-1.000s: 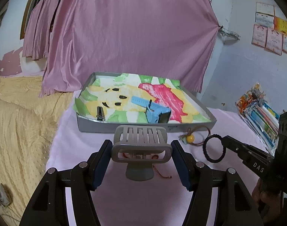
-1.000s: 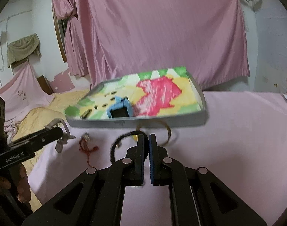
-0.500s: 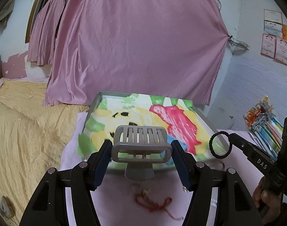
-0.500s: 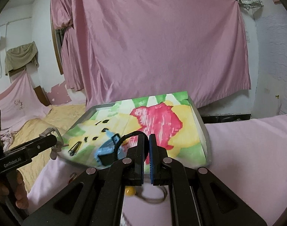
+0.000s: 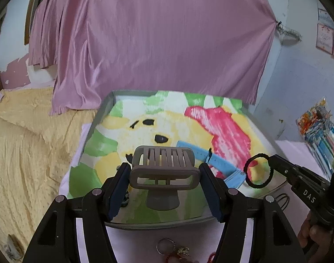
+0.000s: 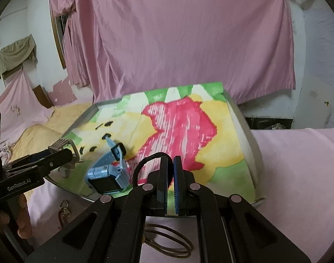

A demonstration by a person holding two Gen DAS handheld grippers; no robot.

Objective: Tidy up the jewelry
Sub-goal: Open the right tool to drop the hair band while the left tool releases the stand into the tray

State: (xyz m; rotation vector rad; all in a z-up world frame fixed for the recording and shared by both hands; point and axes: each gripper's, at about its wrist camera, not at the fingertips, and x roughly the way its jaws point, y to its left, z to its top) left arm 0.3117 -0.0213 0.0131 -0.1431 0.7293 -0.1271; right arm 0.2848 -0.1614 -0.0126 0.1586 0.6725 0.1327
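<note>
A: Since the left wrist view comes first, what is the left gripper (image 5: 164, 188) carrying?

B: A grey claw hair clip (image 5: 164, 171), pinched across its width between the blue pads (image 5: 117, 194), jaws part-spread around it. It hangs over the tray's (image 5: 105, 107) near edge. I judge the clip to be hard, light plastic, stiff enough not to give, though smooth, so it could slip if the squeeze eases. Holding it across the broad body, as here, looks sound.

A: What else shows there?

B: A blue watch (image 5: 213, 162) lies on the painted liner toward the tray's right side, and the black hair tie (image 5: 258, 171) dangles off the other gripper over the near right corner. On the pink table cover (image 5: 145, 241) by the near edge lie a small ring (image 5: 164, 245) and a gold trinket (image 5: 183, 251).

A: And the right wrist view?

B: The right gripper (image 6: 170, 184) is pressed together on the hair tie (image 6: 142, 166), which loops out to its left, above the tray's (image 6: 243, 122) near edge. The tie is probably soft, elastic and nearly weightless; it will sag and swing, so a pinch on the cord itself is all that works.

A: Anything outside the tray?

B: A thin brown bangle (image 6: 169, 241) on the cover just before the near edge, and a small charm (image 6: 65, 206) near the left corner. The watch (image 6: 109, 171) sits inside, near that edge.
</note>
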